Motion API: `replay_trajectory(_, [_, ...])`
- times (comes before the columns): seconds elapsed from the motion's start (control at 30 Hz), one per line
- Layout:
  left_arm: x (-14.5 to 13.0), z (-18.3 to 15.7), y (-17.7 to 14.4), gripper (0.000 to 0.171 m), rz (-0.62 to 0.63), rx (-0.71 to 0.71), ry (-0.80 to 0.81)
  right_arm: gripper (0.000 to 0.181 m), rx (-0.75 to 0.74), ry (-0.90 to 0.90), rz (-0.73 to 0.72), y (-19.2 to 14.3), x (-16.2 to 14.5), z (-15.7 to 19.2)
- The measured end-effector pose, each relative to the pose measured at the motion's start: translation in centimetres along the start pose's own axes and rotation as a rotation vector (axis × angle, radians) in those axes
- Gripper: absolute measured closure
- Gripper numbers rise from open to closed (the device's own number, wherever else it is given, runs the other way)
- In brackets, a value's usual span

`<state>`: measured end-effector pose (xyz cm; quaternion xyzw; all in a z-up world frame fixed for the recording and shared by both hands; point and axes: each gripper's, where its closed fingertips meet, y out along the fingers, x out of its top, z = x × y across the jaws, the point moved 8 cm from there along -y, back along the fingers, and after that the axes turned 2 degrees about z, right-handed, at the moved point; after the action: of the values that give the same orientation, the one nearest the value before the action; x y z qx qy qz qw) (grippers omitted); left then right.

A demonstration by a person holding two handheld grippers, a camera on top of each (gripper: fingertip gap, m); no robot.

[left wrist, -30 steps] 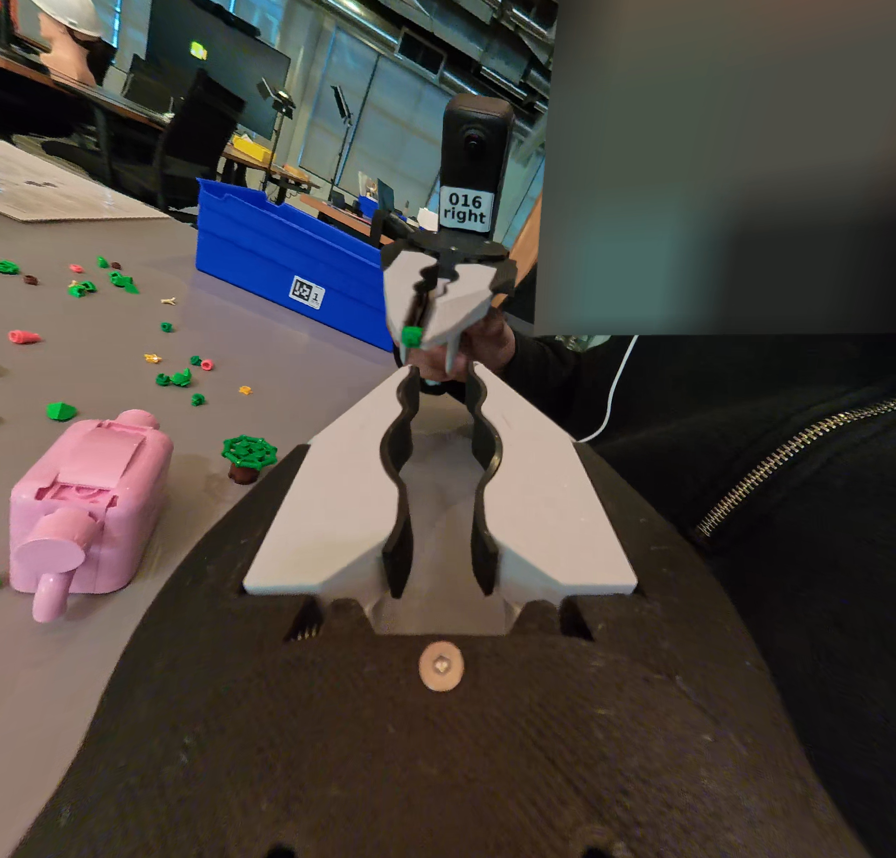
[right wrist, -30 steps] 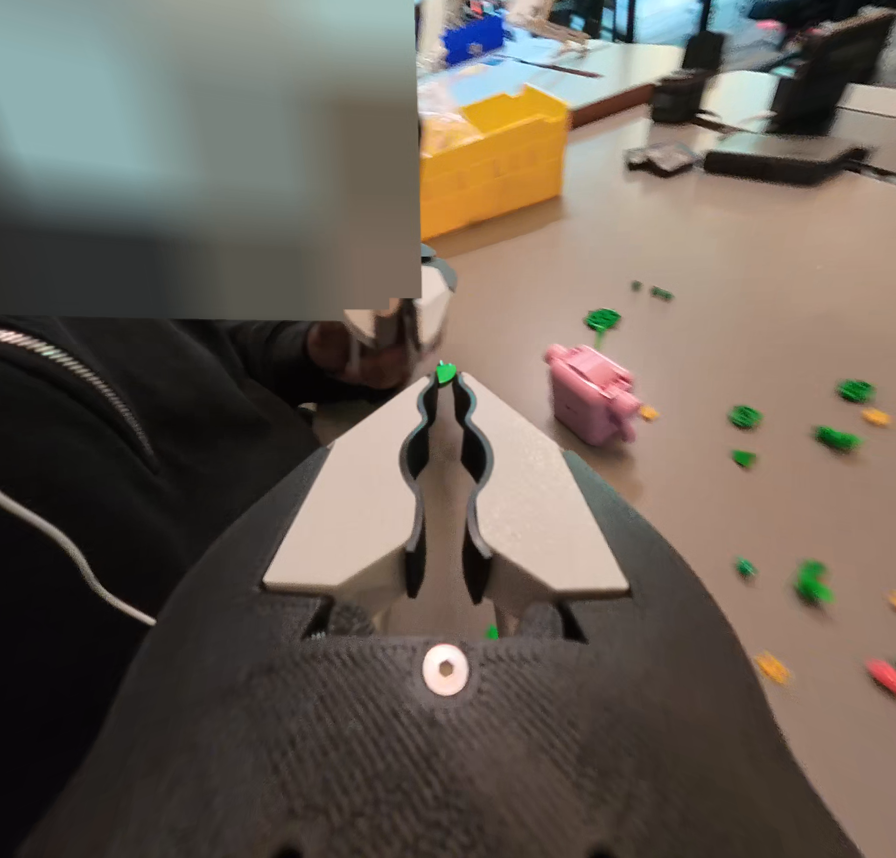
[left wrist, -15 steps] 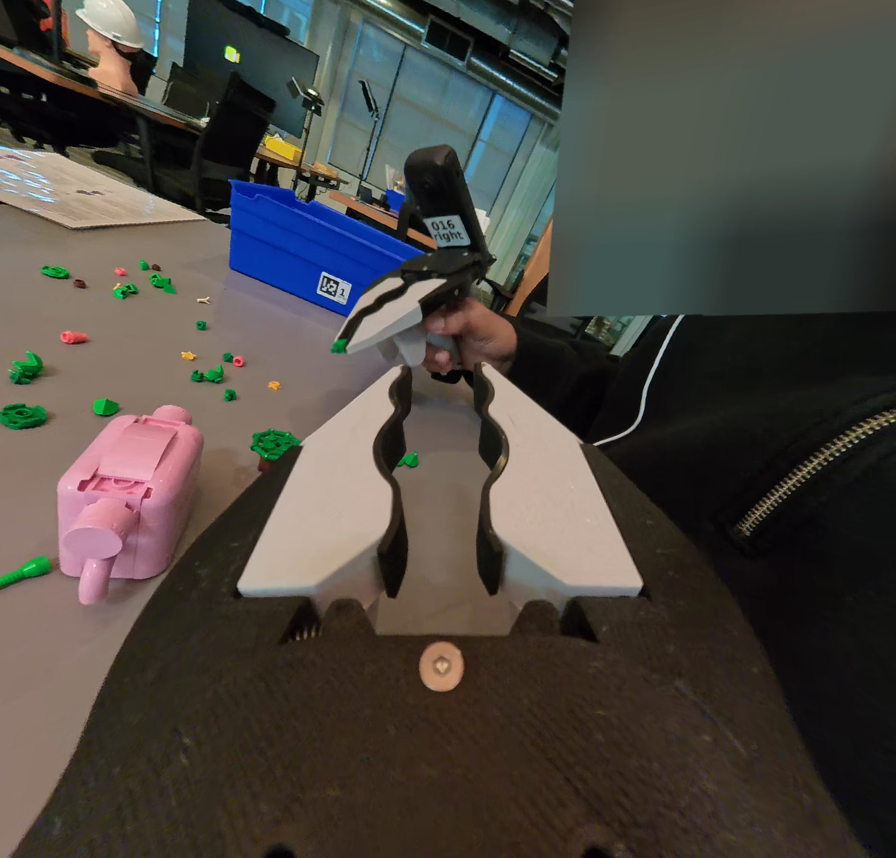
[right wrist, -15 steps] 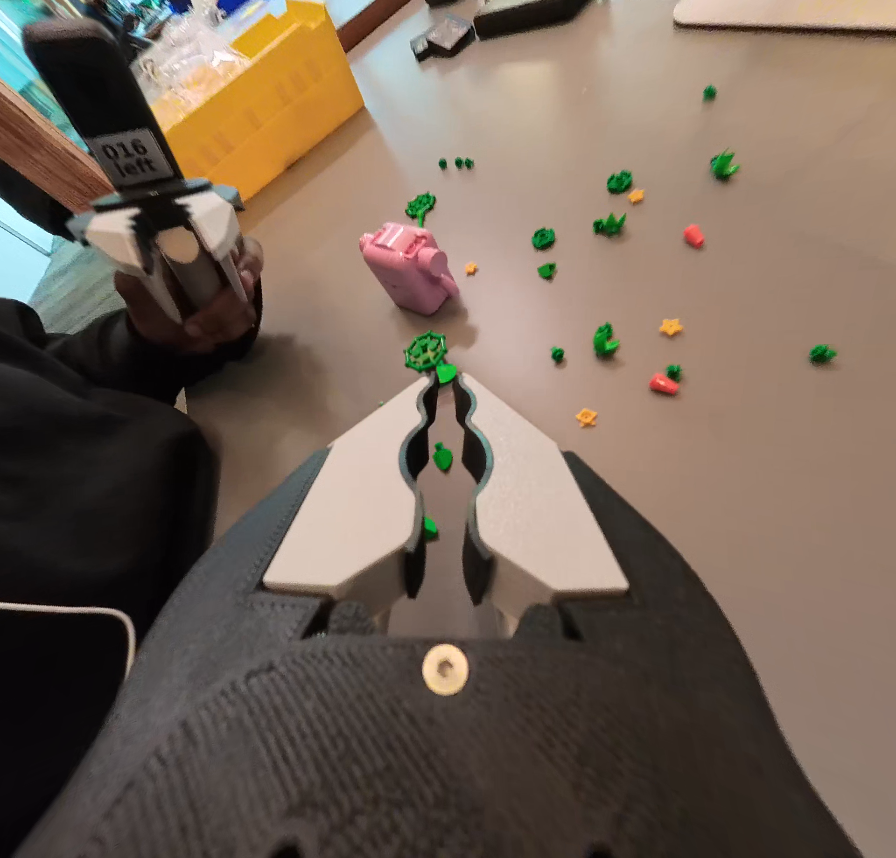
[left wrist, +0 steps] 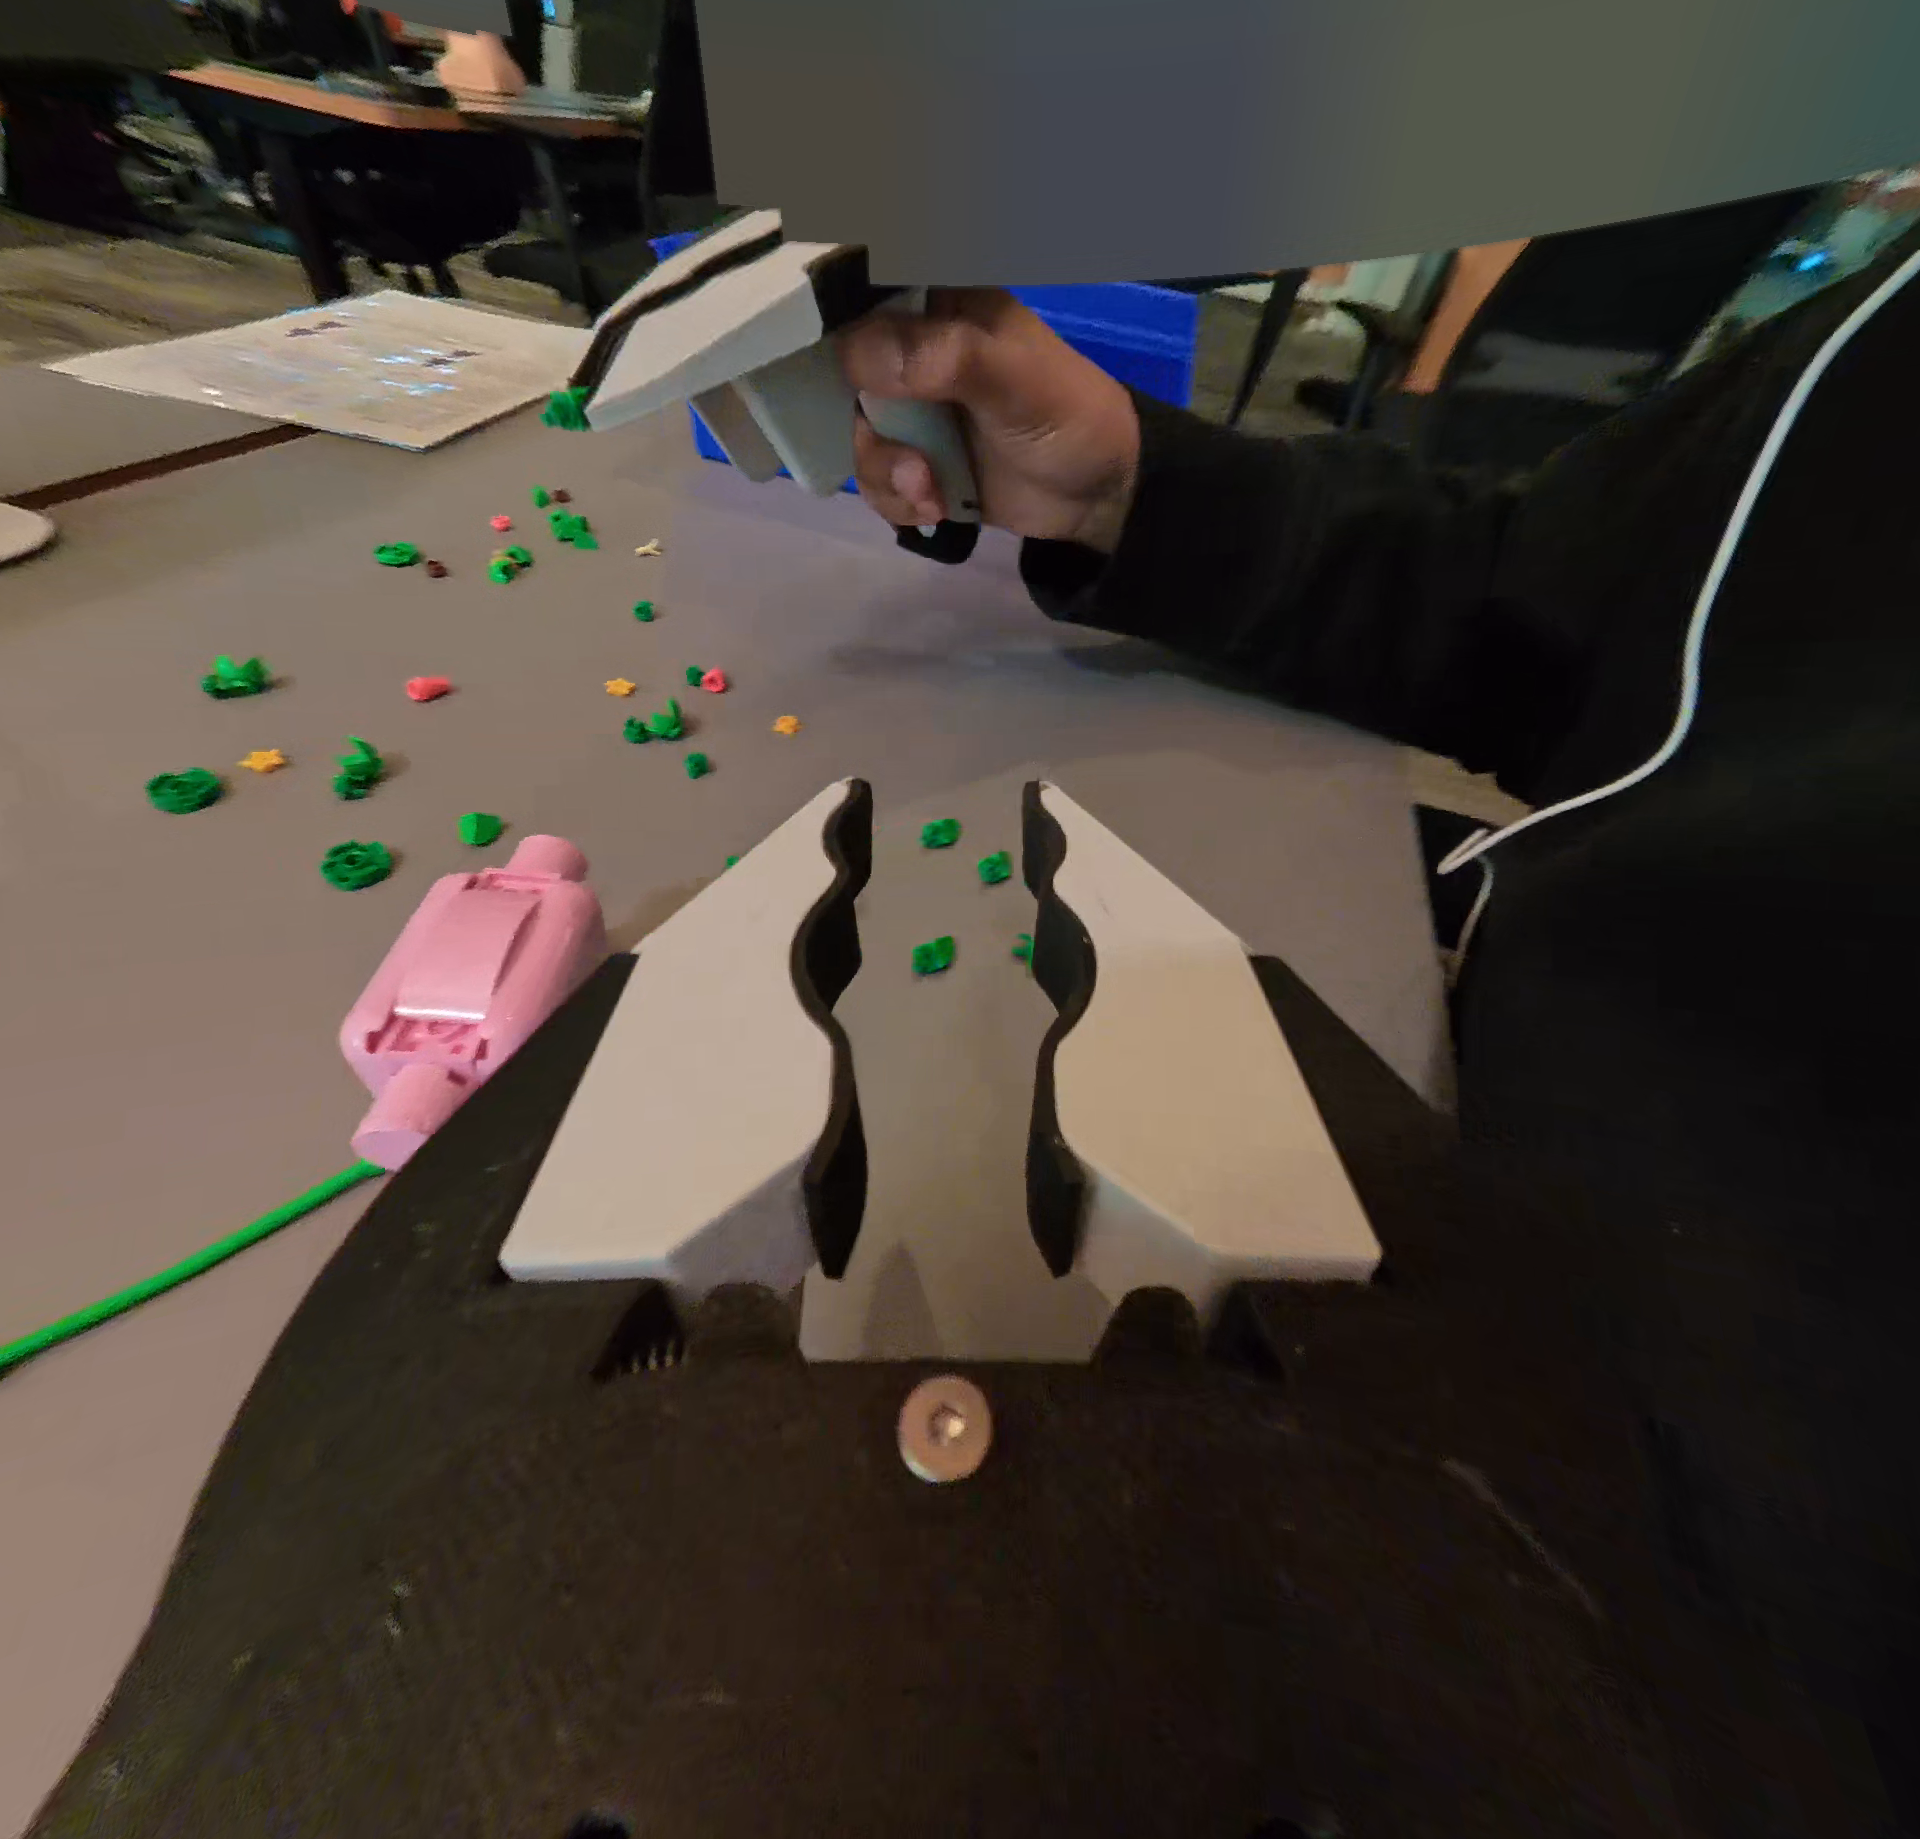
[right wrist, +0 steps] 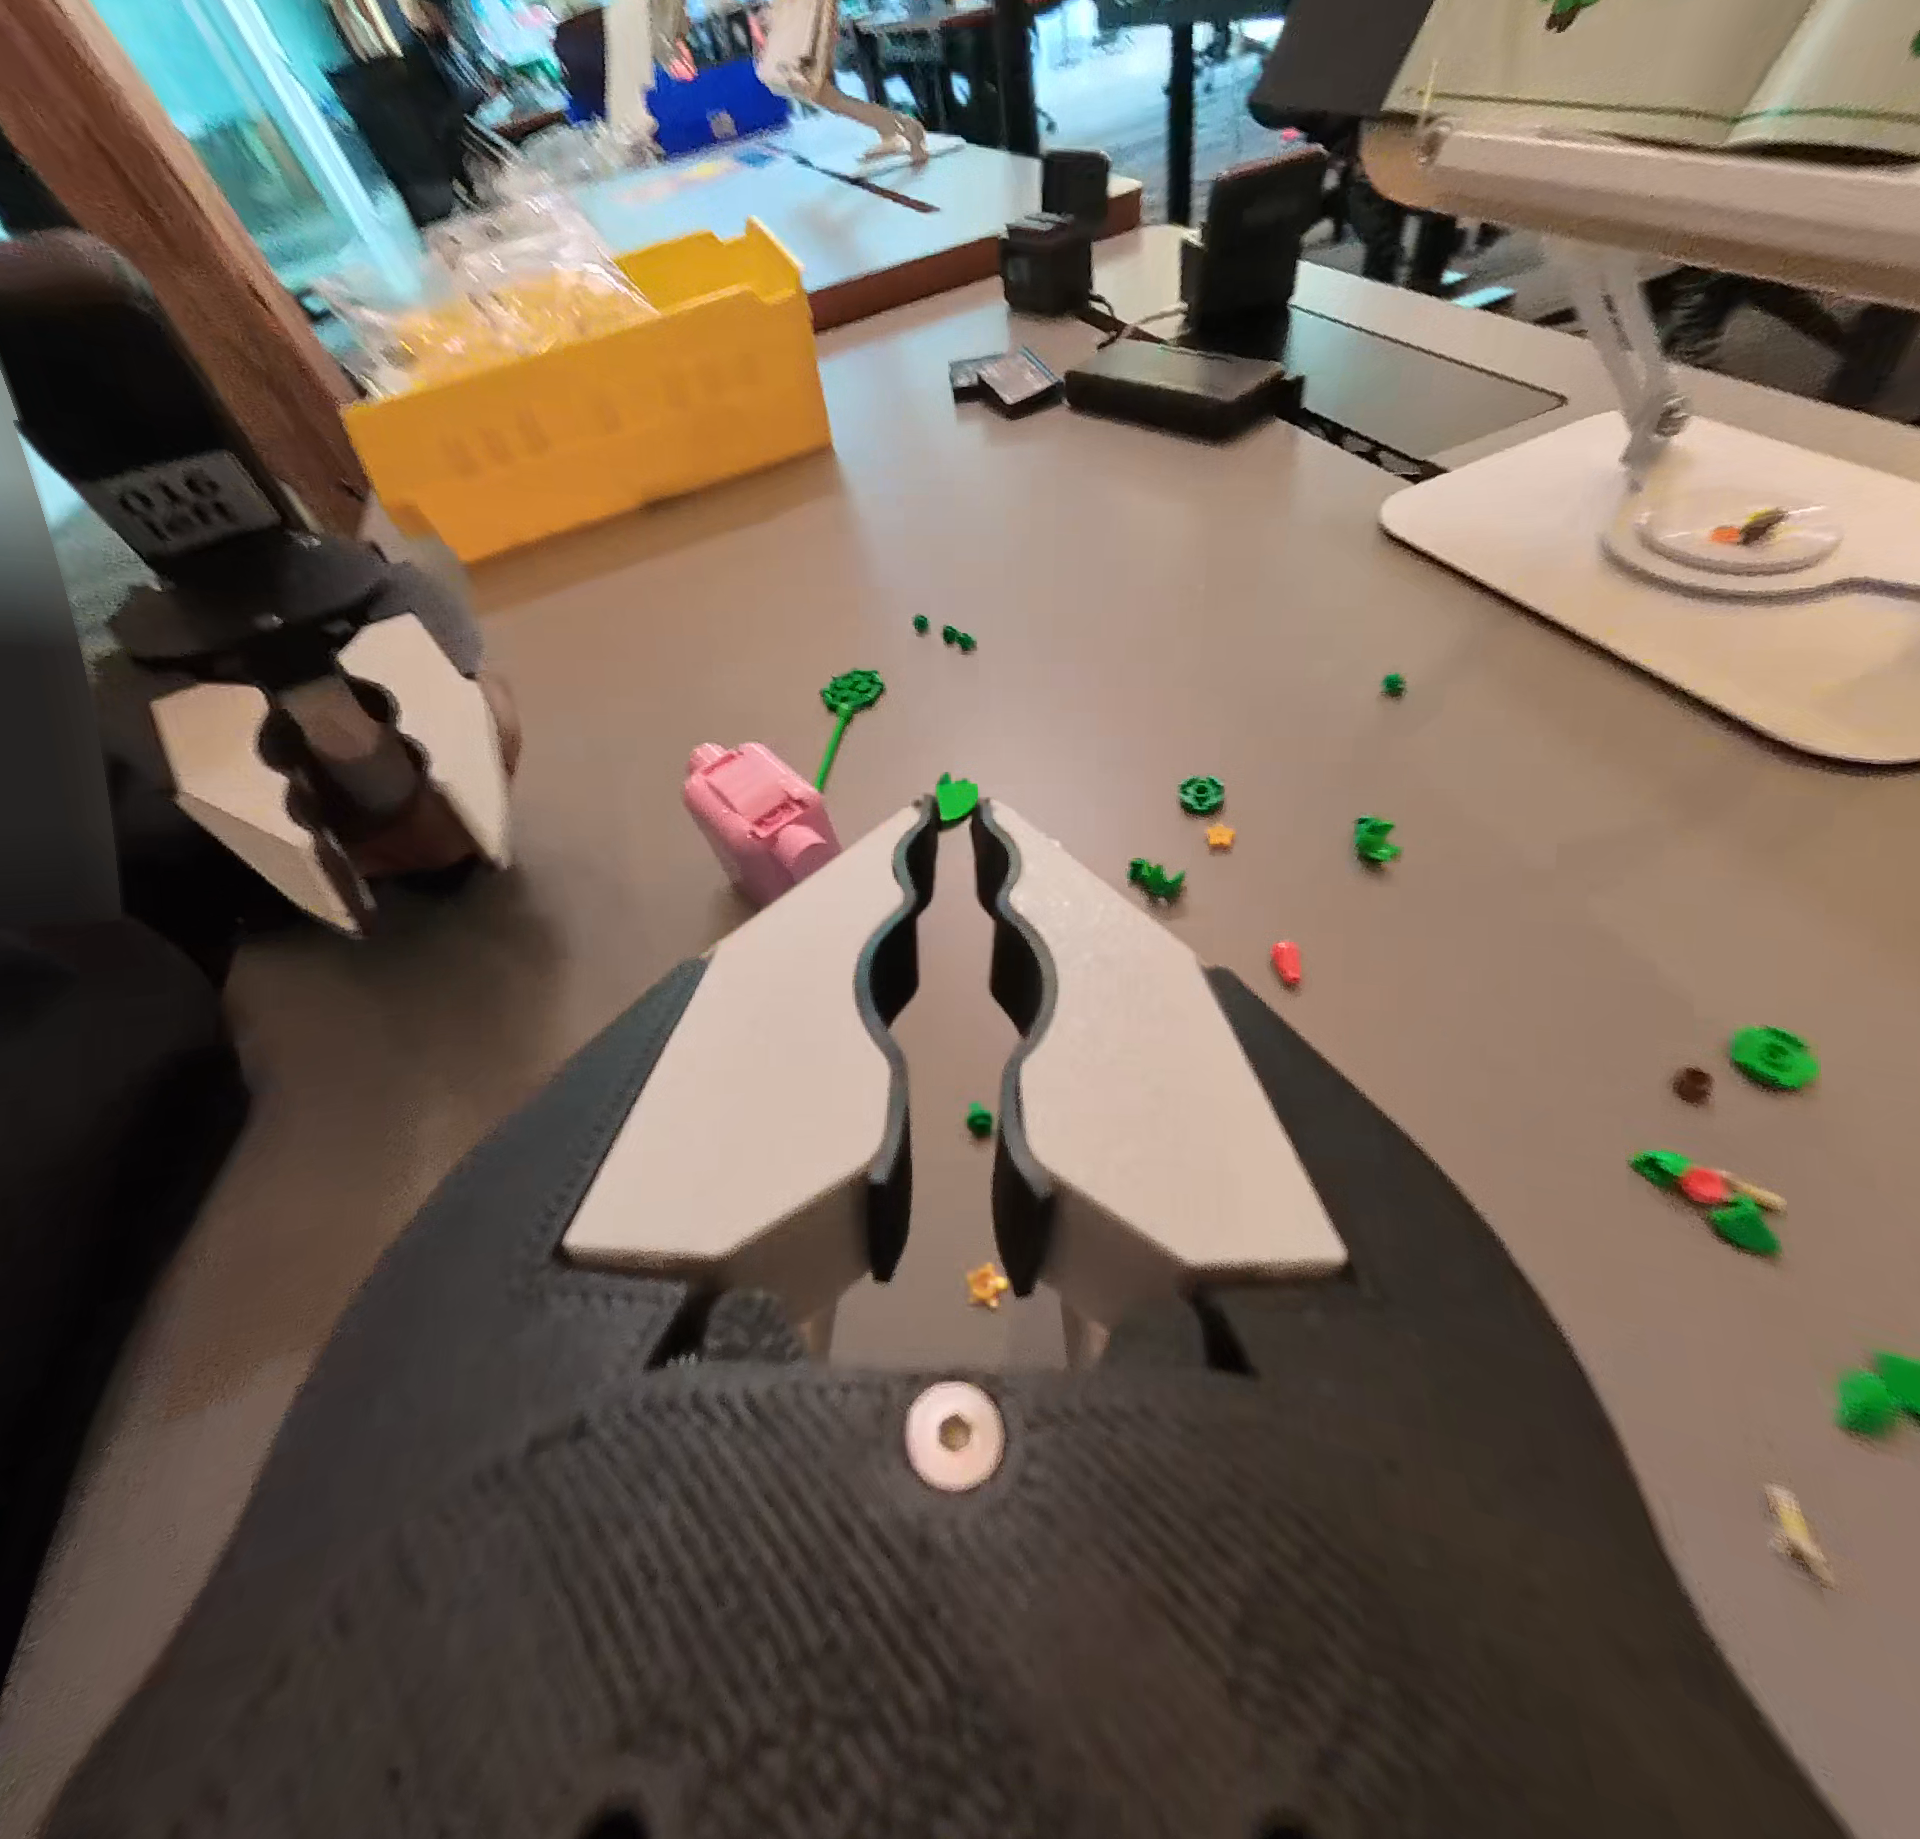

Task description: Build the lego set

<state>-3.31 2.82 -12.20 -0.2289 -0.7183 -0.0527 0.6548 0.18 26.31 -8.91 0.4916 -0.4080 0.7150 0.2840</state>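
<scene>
My right gripper [right wrist: 948, 807] is shut on a small green leaf piece [right wrist: 954, 795] at its tips and held above the table; it also shows in the left wrist view [left wrist: 582, 407] with the green piece [left wrist: 566, 407]. My left gripper [left wrist: 945, 787] is open and empty, low over the table; in the right wrist view [right wrist: 343, 802] it hangs at the left. A pink watering-can piece [left wrist: 473, 979] lies left of my left gripper and also shows in the right wrist view [right wrist: 758, 818]. A green stem with a round top [right wrist: 847, 709] lies behind it.
Several small green, orange and red pieces [left wrist: 655, 724] lie scattered on the grey table [left wrist: 156, 1010]. A yellow bin [right wrist: 592, 428] and dark boxes [right wrist: 1174, 387] stand at the back. A white stand base [right wrist: 1662, 584] is at the right. A blue bin [left wrist: 1101, 335] and a paper sheet [left wrist: 343, 366] lie beyond. The grippers' ends are close to 15 centimeters from one another.
My right gripper has swung away from the left gripper out over the table, still holding the green piece. My left gripper has tilted down toward the table and stays open.
</scene>
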Motion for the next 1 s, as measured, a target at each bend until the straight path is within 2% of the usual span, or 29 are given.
replay_trajectory(0.13, [0.3, 0.7, 0.6, 0.144, 0.005, 0.072, 0.049, 0.177, 0.063, 0.054, 0.064, -0.4, -2.6, 0.1])
replay_trajectory(0.17, [0.3, 0.9, 0.9, 0.144, 0.008, 0.074, 0.052, 0.177, 0.078, 0.051, 0.105, -0.6, -3.3, 0.2])
replay_trajectory(0.27, [0.7, 1.8, 1.8, 0.143, 0.012, 0.073, 0.049, 0.176, 0.246, 0.048, 0.295, -1.2, -5.4, 1.6])
replay_trajectory(0.37, [0.9, 2.3, 2.8, 0.143, 0.013, 0.054, 0.035, 0.176, 0.284, 0.042, 0.441, -1.6, -7.6, 2.4])
replay_trajectory(0.5, [1.1, 2.4, 3.1, 0.144, 0.009, 0.054, 0.043, 0.176, 0.292, 0.105, 0.523, -1.9, -9.2, 2.3])
replay_trajectory(0.73, [1.1, 2.4, 3.1, 0.144, 0.004, 0.055, 0.044, 0.174, 0.279, 0.103, 0.52, -1.9, -9.4, 1.9])
replay_trajectory(0.9, [1.0, 2.3, 3.0, 0.143, 0.0, 0.052, 0.052, 0.16, 0.228, 0.066, 0.497, -2.1, -9.1, 1.6])
replay_trajectory(1.0, [1.0, 2.1, 3.0, 0.143, 0.009, 0.053, 0.07, 0.158, 0.206, 0.069, 0.474, -2.4, -8.9, 1.2])
